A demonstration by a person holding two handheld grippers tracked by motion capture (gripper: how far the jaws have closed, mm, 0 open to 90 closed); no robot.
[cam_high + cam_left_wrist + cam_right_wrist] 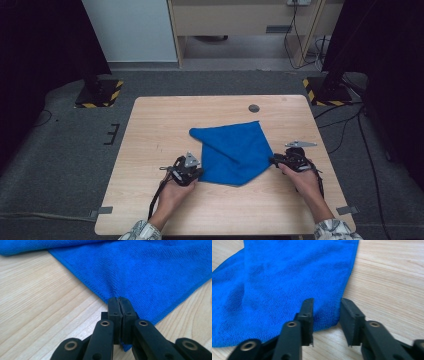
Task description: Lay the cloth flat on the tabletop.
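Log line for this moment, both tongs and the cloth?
left tongs: shut on cloth edge | right tongs: open, straddling cloth corner | cloth: flat on table

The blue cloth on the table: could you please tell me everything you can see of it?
The blue cloth is a soft, fine-looped fabric with a stitched hem, like microfibre. It lies flat on the wooden table, folded over into a rough kite shape with one corner pointing away from the person. The left gripper has its jaws shut on the near left edge. The right gripper stands at the right corner, jaws apart with the cloth's edge between them.
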